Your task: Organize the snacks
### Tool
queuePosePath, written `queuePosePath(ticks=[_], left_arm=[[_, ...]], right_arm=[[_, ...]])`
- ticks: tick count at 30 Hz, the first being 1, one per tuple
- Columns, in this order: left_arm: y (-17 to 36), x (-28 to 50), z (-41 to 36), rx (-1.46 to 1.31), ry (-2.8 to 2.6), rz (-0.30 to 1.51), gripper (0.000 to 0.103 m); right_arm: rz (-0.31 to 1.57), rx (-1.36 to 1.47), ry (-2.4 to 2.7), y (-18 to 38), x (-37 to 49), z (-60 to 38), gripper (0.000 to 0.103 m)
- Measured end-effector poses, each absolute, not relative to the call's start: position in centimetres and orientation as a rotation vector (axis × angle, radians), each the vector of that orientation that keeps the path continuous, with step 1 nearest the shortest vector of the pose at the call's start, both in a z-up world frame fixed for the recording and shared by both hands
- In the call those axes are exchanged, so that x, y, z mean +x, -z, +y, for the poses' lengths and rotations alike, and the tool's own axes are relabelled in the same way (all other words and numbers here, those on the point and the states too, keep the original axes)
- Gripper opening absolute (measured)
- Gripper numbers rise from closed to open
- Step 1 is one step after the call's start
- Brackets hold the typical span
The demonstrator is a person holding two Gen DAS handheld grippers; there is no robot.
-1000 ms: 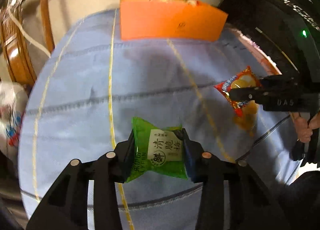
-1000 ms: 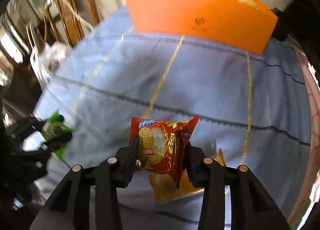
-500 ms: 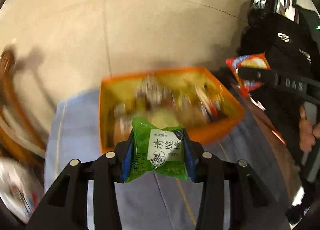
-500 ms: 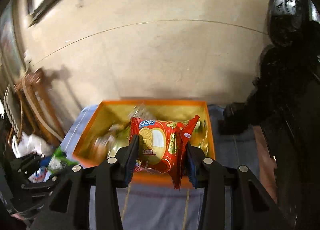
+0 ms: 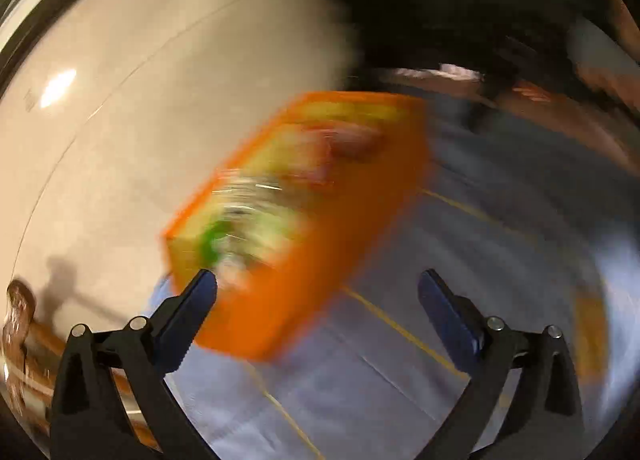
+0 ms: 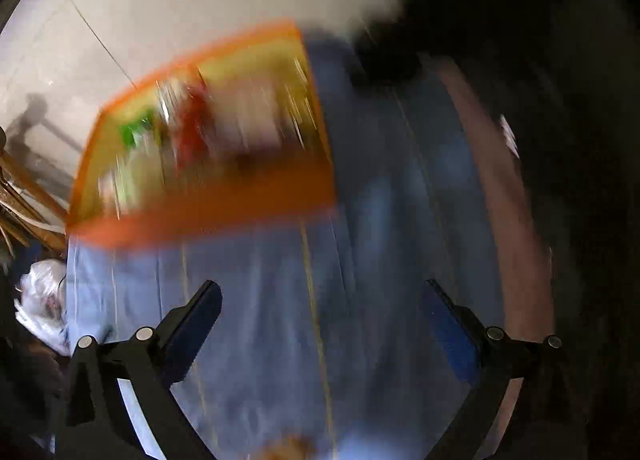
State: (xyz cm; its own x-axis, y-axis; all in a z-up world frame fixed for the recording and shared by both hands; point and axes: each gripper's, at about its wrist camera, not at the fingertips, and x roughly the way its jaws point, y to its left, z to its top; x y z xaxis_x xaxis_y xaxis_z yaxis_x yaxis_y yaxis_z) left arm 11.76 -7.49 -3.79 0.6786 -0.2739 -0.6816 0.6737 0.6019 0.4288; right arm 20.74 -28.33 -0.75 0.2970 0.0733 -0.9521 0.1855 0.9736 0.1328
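Observation:
Both views are motion-blurred. An orange box (image 5: 320, 260) with several snack packets in it stands on the blue tablecloth (image 5: 460, 260); it also shows in the right wrist view (image 6: 208, 215). A green packet (image 5: 214, 240) and a red one (image 5: 348, 139) lie blurred inside; the right wrist view shows green (image 6: 138, 129) and red (image 6: 192, 135) shapes inside too. My left gripper (image 5: 318, 292) is open and empty, close in front of the box. My right gripper (image 6: 320, 304) is open and empty over the cloth (image 6: 380, 219), nearer than the box.
A yellow-orange snack packet (image 5: 590, 336) lies on the cloth at the right, and one shows at the bottom of the right wrist view (image 6: 288, 450). A wooden chair (image 6: 20, 187) and a white plastic bag (image 6: 42, 300) are at the left. A pale wall is behind the box.
Both grippers have opened and let go of their packets, the green one on the left and the red one on the right. Both cameras have swung sharply, and the box now sits tilted in view.

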Motion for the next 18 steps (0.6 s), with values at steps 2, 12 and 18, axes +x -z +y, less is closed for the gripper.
queuePosePath(ticks=[2, 12, 18], left_arm=[[5.0, 7.0, -7.5, 0.753, 0.697, 0.633, 0.099], [11.0, -3.7, -11.4, 0.667, 0.836, 0.768, 0.099], [13.1, -5.0, -13.9, 0.622, 0.765, 0.784, 0.099]], right_arm=[[1.360, 0.291, 0.075, 2.2, 16.4, -28.3, 0.099], [1.752, 0.703, 0.095, 11.8, 7.3, -26.4, 0.099], [1.836, 0.728, 0.112, 14.3, 8.7, -25.1, 0.099]])
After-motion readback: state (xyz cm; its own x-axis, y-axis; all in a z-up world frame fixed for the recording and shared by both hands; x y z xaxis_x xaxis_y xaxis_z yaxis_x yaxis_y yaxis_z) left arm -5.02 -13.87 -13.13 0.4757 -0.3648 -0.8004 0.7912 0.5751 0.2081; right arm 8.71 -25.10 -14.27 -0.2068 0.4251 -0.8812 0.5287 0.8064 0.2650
